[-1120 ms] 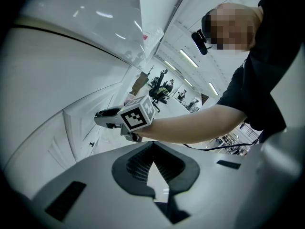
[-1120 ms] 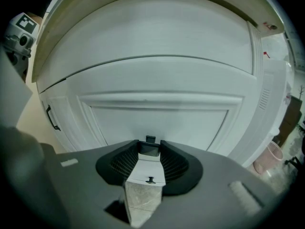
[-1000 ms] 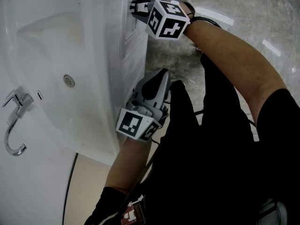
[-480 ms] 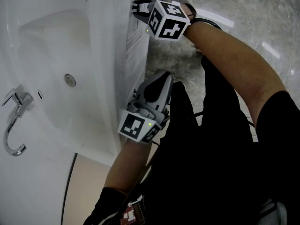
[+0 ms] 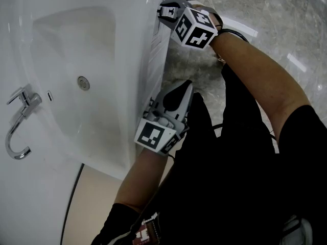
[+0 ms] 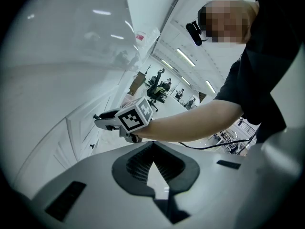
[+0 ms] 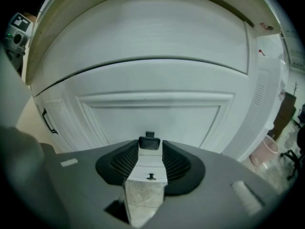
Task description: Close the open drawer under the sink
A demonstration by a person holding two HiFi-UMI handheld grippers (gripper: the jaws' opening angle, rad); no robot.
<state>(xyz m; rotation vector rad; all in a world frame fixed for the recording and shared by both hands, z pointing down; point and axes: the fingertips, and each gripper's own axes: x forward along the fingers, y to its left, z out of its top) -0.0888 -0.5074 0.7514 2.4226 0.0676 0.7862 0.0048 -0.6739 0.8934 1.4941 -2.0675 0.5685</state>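
The drawer (image 7: pixel 157 82) is in the white cabinet under the sink (image 5: pixel 61 40), just below the curved front of the basin. In the right gripper view its paneled front faces the camera squarely, long axis running left to right. A thin dark line divides its top edge from the sink's front, a little wider at the left end. In the head view the same front (image 5: pixel 159 47) shows nearly edge-on, running along the sink's front edge and facing the person. Whether any gap remains behind it I cannot tell.

At the middle of the front sits a small dark knob (image 7: pixel 150 143). The right gripper (image 7: pixel 150 148) points straight at the drawer with this knob between its jaw tips; the jaws stand close on either side, seemingly touching it. Through the gap a second, smaller knob (image 7: pixel 151 176) shows lower down (on another front, it seems).

In the head view the right gripper (image 5: pixel 164 8) reaches in from the top, its marker cube (image 5: pixel 196 27) just behind. The left gripper (image 5: pixel 181 88) is held lower along the cabinet, near the person's dark clothing and well apart from the knob. Its jaws meet at the tips with nothing between them (image 6: pixel 152 149).

Farther off are the drain (image 5: pixel 83 83), the faucet (image 5: pixel 18 126) and the marbled floor (image 5: pixel 265 9).
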